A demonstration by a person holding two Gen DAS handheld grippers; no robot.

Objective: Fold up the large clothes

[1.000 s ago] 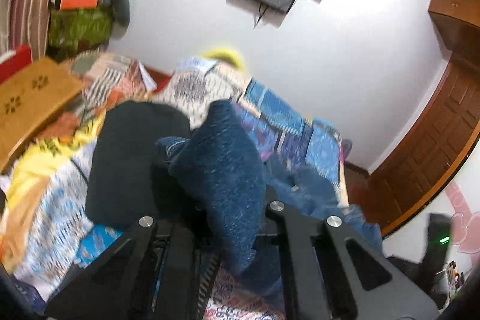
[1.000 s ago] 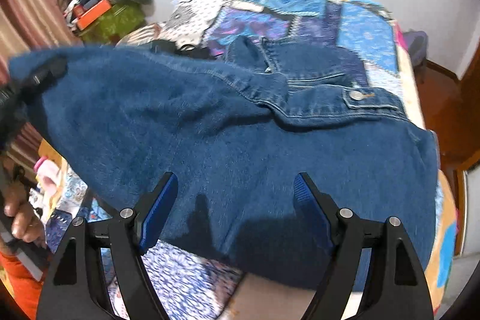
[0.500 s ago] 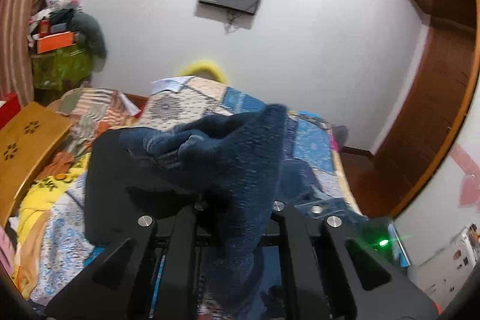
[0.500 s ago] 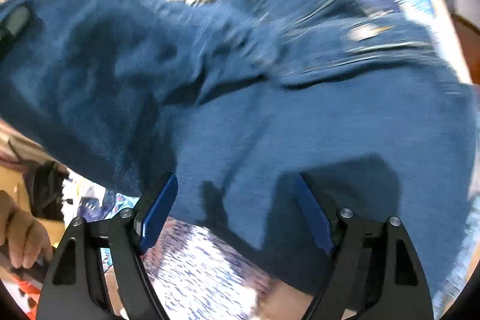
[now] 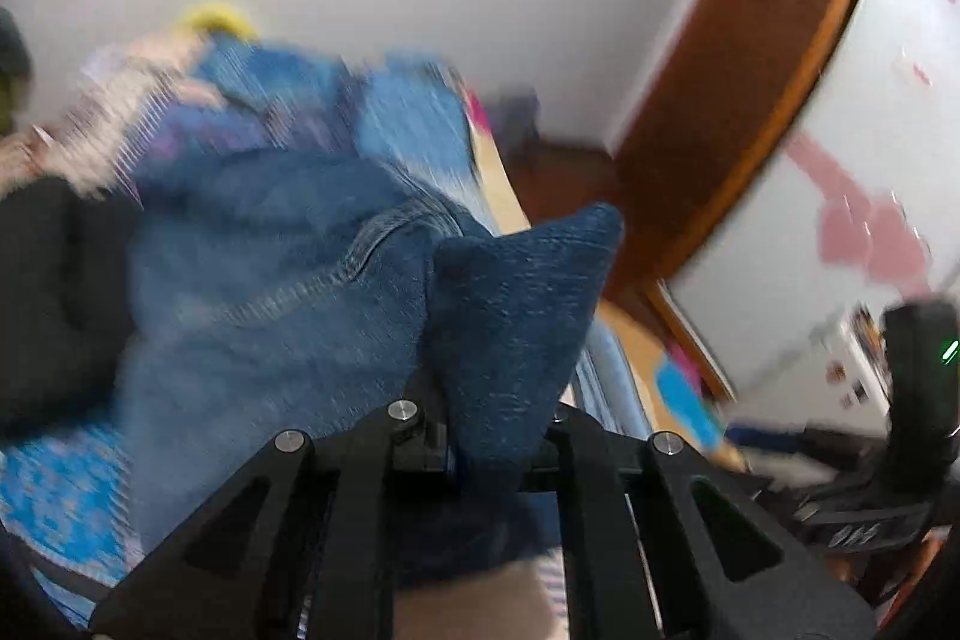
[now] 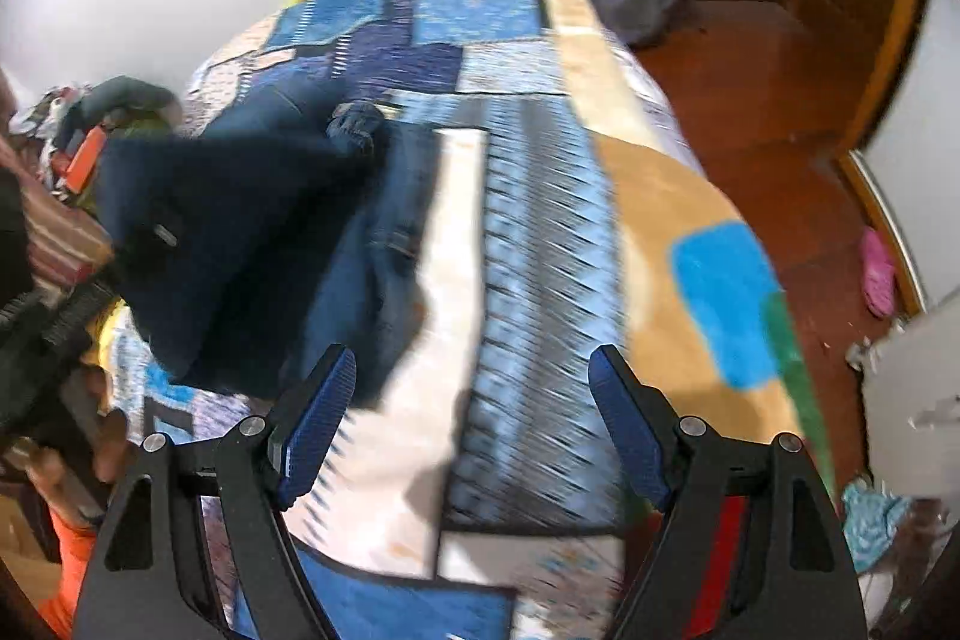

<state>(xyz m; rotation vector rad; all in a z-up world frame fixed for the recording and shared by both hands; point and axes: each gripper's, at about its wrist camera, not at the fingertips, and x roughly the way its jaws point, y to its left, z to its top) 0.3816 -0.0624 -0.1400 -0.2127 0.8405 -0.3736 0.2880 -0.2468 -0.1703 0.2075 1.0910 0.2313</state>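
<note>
Denim jacket (image 5: 282, 292) draped on patchwork bedspread (image 6: 540, 232), long axis running near to far. Left gripper (image 5: 498, 436) clenched on raised denim corner pointing up-right. Right gripper (image 6: 474, 430) released, empty. No legible writing.

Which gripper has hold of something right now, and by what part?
Left gripper pinches the denim garment by a bunched corner; right gripper is open, holding nothing.

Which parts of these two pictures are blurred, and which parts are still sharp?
Left wrist view: the bed quilt and wall smear with motion; the denim corner in the left gripper stays sharp. Right wrist view: the quilt streaks; the right gripper fingers stay crisp.
</note>
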